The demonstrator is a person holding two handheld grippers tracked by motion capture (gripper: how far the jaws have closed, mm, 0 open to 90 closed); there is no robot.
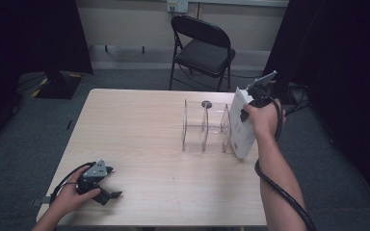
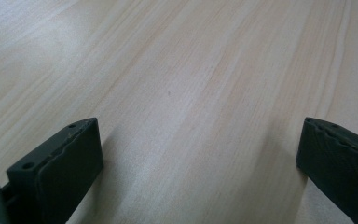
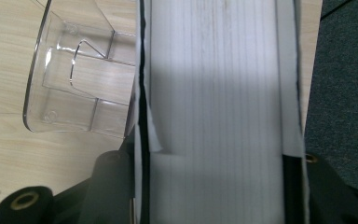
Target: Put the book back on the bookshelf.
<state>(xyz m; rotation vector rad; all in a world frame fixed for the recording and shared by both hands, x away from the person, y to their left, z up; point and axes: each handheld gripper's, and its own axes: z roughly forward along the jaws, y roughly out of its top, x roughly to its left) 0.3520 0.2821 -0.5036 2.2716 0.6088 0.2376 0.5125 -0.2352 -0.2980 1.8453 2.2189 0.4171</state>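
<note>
Left gripper: nearest you, at the table's near left corner; your left hand rests it low on the wood. Its jaws stand wide apart with bare tabletop between them in the left gripper view.
Right gripper: your right hand holds it at the table's right edge, jaws closed on the book, one on each cover.
Book: white, thick, standing on its lower edge, tilted, just beside the rack's right end. In the right gripper view its page edges face you.
Rack: clear plastic with upright dividers, on the table left of the book.
Chair: black, folding, beyond the table's far edge.
</note>
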